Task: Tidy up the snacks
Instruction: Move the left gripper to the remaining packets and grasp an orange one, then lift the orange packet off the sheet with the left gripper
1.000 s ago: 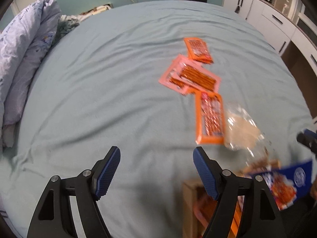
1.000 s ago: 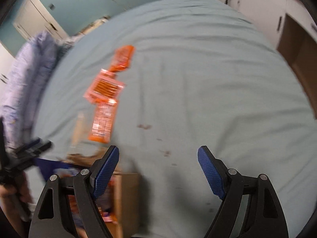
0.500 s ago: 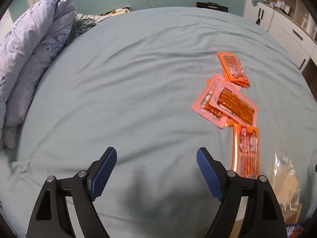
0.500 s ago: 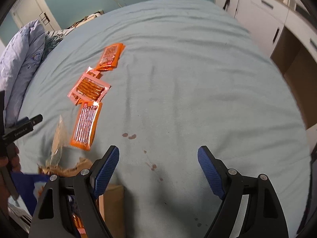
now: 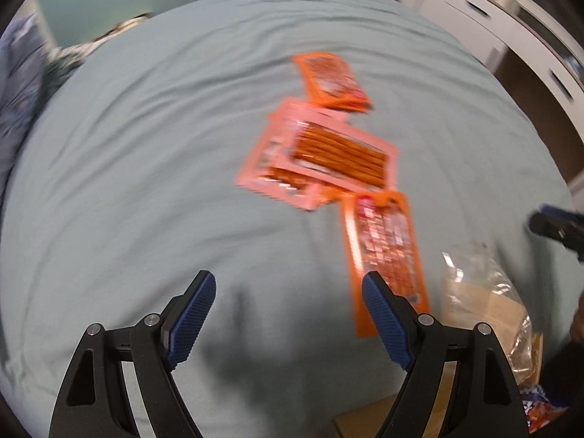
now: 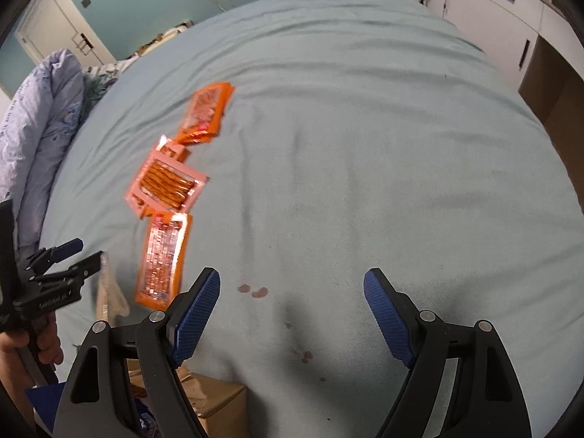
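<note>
Several snack packets lie in a row on a pale green bed sheet (image 5: 146, 146). A long orange packet (image 5: 387, 255) is nearest, pink packets of brown sticks (image 5: 328, 153) lie beyond it, and a stack of orange packets (image 5: 332, 82) is farthest. They also show in the right wrist view: the long orange packet (image 6: 164, 259), the pink packets (image 6: 166, 182), the orange stack (image 6: 208, 113). My left gripper (image 5: 288, 292) is open and empty, just left of the long packet. My right gripper (image 6: 292, 288) is open and empty over bare sheet, right of the packets.
A clear plastic bag (image 5: 485, 299) lies by the long packet. A cardboard box (image 6: 215, 405) with a blue packet (image 5: 540, 405) stands at the near edge. A rolled duvet (image 6: 33, 127) lies at the left. White cabinets (image 6: 503, 11) stand at the right. Dark stains (image 6: 255, 290) mark the sheet.
My left gripper has swung right and closer, so the packets now fill the middle of its view. My right gripper has moved slightly nearer the packets. Both stay open.
</note>
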The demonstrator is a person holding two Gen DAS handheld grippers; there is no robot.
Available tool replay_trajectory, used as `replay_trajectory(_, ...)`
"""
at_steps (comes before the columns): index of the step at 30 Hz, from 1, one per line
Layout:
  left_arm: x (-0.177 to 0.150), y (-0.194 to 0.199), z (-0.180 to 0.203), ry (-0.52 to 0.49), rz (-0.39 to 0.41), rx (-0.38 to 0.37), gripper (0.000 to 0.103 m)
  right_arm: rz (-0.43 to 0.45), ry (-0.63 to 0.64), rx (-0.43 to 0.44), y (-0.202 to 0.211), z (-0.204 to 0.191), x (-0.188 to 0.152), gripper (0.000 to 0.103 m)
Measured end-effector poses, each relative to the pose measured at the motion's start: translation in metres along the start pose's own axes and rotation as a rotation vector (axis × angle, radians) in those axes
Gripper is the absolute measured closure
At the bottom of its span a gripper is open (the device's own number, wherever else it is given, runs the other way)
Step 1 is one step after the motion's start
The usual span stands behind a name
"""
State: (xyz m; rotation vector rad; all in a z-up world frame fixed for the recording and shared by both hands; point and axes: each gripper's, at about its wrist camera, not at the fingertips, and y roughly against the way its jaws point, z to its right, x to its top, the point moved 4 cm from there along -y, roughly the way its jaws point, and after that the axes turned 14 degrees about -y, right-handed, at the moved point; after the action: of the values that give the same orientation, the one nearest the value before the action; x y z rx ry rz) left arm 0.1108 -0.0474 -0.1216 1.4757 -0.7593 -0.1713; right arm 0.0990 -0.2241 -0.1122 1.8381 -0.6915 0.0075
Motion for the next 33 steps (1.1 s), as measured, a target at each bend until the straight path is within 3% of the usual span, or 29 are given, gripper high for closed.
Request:
replay_trajectory(5, 0.015, -0.024, 0.028, -0.102, -0.042, -0.053, 0.02, -0.057, -0.09, 0.033, -0.013, 0.013, 0.009, 0.022)
replay_trajectory(7, 0.02, -0.038, 0.042, -0.131, -0.096, -0.089, 0.02, -0.058, -0.103, 0.031, -0.014, 0.015, 0.011, 0.022)
replay_trajectory(9, 0.023, -0.049, 0.054, -0.189, -0.155, -0.066, 0.018, -0.059, -0.103, 0.025, -0.018, 0.015, 0.012, 0.022)
replay_trajectory(11, 0.028, -0.049, 0.059, -0.207, -0.159, -0.058, 0.018, -0.057, -0.091, 0.013, -0.019, 0.013, 0.01, 0.022)
replay_trajectory(14, 0.031, -0.052, 0.062, -0.188, -0.163, -0.112, 0.033, -0.054, -0.066, -0.008, -0.022, 0.011, 0.008, 0.022)
replay_trajectory(16, 0.035, -0.048, 0.064, -0.18, -0.135, -0.146, 0.061, -0.052, -0.053, -0.017, -0.023, 0.01, 0.007, 0.022)
replay_trajectory(21, 0.037, -0.041, 0.067, -0.134, -0.12, -0.232, 0.094, -0.037, -0.02, -0.044, -0.024, 0.007, 0.005, 0.022)
replay_trajectory(25, 0.036, -0.025, 0.046, 0.023, -0.084, -0.245, 0.097, -0.02, -0.004, -0.058, -0.02, 0.006, 0.003, 0.022)
replay_trajectory(30, 0.022, 0.004, 0.008, 0.204, -0.047, -0.157, 0.097, 0.003, -0.017, -0.006, -0.007, 0.003, 0.003, 0.022)
replay_trajectory(33, 0.014, 0.031, -0.008, 0.252, -0.004, -0.113, 0.098, 0.015, -0.014, -0.002, -0.002, 0.004, 0.003, 0.022)
